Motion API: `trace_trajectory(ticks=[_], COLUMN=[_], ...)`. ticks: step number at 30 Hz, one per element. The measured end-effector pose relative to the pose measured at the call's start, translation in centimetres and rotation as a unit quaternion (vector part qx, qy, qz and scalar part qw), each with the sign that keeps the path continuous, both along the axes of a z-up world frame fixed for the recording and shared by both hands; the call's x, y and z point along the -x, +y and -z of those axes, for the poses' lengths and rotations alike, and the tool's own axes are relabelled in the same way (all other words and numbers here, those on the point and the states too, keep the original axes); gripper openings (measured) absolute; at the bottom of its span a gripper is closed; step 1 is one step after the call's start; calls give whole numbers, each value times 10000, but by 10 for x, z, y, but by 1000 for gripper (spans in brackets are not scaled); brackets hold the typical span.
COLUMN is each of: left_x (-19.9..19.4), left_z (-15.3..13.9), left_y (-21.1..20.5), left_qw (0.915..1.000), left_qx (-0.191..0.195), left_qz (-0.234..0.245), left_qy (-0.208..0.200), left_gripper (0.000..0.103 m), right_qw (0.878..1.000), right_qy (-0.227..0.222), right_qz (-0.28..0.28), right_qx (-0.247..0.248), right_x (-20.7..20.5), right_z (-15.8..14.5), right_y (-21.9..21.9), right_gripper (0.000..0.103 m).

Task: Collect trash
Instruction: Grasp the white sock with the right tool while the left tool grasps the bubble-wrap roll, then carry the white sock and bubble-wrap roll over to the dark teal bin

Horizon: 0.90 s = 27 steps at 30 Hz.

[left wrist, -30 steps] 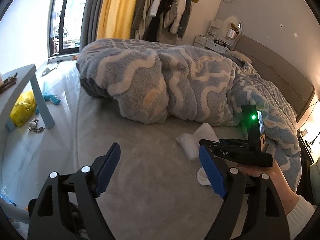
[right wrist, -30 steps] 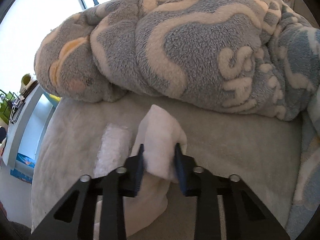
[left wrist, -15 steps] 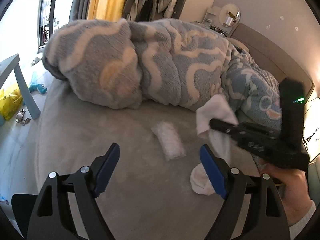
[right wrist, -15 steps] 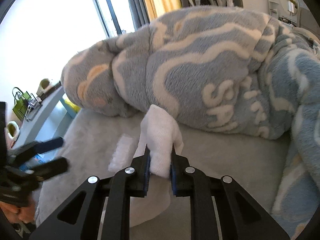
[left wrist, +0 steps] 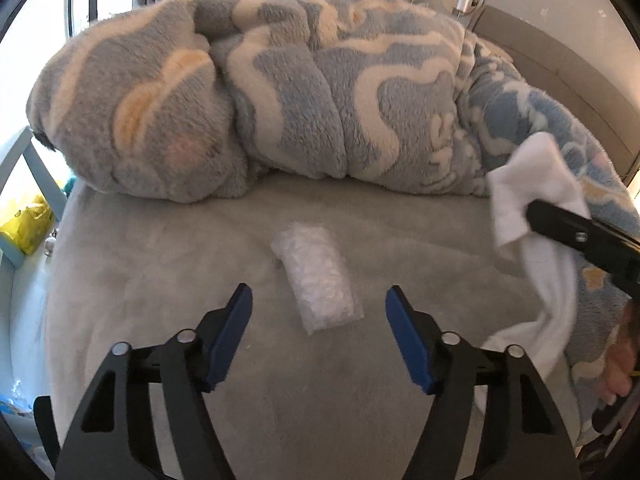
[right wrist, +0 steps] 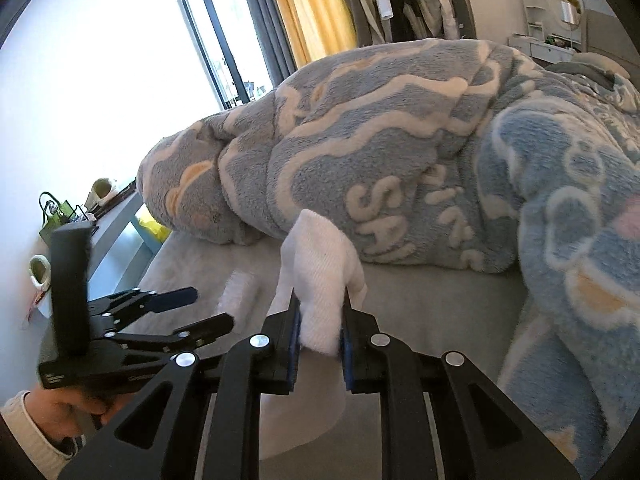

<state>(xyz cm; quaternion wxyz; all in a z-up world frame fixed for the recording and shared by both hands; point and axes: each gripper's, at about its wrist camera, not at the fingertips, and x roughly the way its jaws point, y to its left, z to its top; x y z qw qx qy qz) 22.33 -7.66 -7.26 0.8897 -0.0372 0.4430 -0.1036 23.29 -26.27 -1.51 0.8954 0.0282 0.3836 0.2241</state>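
The left gripper is hovering low over the grey bed sheet with its blue-padded fingers spread wide and nothing between them. Lying on the sheet just ahead of that gap, its near end reaching between the two fingertips, is a small clear plastic packet, crinkled and whitish, running lengthwise away from the camera and angled slightly to the left. It is not touching either pad.

The right gripper is clenching a white sock: its pads are pressing in on the sock's middle, the upper part is sticking up above the fingers in a rounded fold, and the rest is hanging down below them. In the left wrist view the same sock is showing at the right edge, draped from the dark fingers of the right gripper, well to the right of the packet and raised off the sheet.

From the right wrist view the left gripper is appearing at lower left, jaws apart, with the packet lying just beyond its tips.

Behind both, a thick blue-and-cream fleece blanket is lying bunched across the bed. A yellow bag is sitting on the floor at far left.
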Motion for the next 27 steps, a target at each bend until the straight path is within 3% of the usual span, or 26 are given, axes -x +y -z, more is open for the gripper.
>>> trace_trajectory(ticks=[7,11,27], left_x=[-15,-18,25], left_z=[15,20,-7], left_y=[-2,-1,15], left_qw=[9995,9990,9997], left_qx=[-10,11,250], left_qz=[-216,-323,24], left_qy=[243,309,70], left_gripper=[54,37,33], right_qw=[10000,10000,9996], right_qy=[51,39,-213], right_qz=[-9,-27,74], right_qx=[-3,-4,-170], right_x=[5,9,18], right_z=[1,-2,-26], right_y=[-11,-15,9], right_gripper=[17,17,17])
